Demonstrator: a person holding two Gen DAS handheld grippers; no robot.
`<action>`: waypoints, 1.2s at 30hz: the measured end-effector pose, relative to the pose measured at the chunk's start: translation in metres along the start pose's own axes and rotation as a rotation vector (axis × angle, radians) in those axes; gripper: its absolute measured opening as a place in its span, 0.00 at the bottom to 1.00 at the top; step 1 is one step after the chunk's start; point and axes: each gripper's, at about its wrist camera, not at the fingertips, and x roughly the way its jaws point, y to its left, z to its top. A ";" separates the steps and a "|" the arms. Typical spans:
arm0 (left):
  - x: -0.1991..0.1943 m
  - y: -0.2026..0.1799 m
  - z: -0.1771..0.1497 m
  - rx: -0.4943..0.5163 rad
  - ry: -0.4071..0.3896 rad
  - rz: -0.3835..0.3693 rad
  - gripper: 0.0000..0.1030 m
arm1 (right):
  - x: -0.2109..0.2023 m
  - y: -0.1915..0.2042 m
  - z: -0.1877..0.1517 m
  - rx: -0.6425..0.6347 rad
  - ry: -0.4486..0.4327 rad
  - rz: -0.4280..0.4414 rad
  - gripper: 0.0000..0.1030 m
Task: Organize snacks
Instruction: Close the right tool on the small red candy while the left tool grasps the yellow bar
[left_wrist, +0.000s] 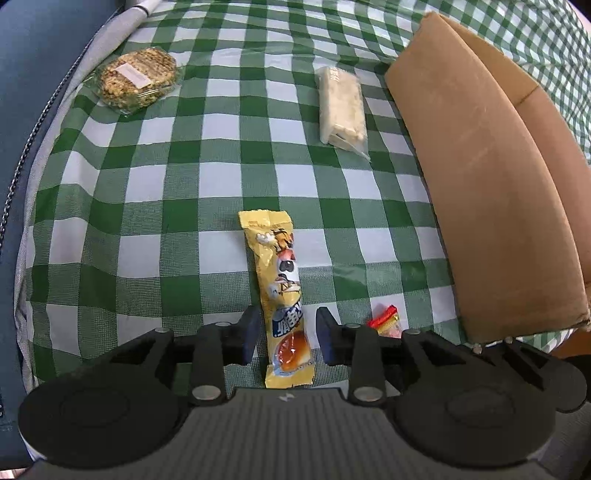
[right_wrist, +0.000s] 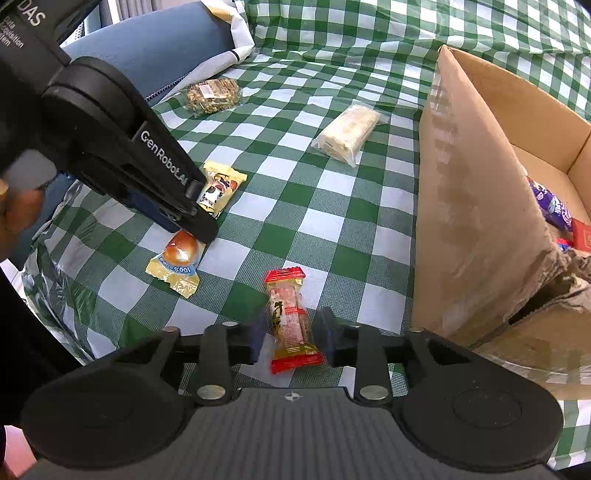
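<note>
Between my left tool's (left_wrist: 285, 334) parted fingers lies the yellow snack bar (left_wrist: 282, 295) on the checkered bench (left_wrist: 166, 221); light and crinkly, I judge, best held mid-length. My right tool (right_wrist: 291, 338) stands apart around the red snack (right_wrist: 291, 325).

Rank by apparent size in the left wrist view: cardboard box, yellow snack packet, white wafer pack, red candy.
1. cardboard box
2. yellow snack packet, though it is nearest the camera
3. white wafer pack, farther off, so unsure against the packet
4. red candy, partly hidden

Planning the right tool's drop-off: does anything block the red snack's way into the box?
Only the cardboard box's near wall stands between the red snack and the inside; the right tool must lift over it.
</note>
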 end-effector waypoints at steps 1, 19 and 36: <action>0.000 -0.002 0.000 0.003 0.000 0.002 0.36 | 0.001 0.001 0.000 -0.002 0.004 -0.001 0.38; 0.006 0.000 0.003 -0.017 0.003 0.011 0.36 | 0.004 0.003 -0.001 -0.023 -0.001 -0.014 0.30; 0.008 -0.002 0.001 -0.003 0.006 0.016 0.36 | 0.007 0.004 0.001 -0.035 0.000 -0.071 0.21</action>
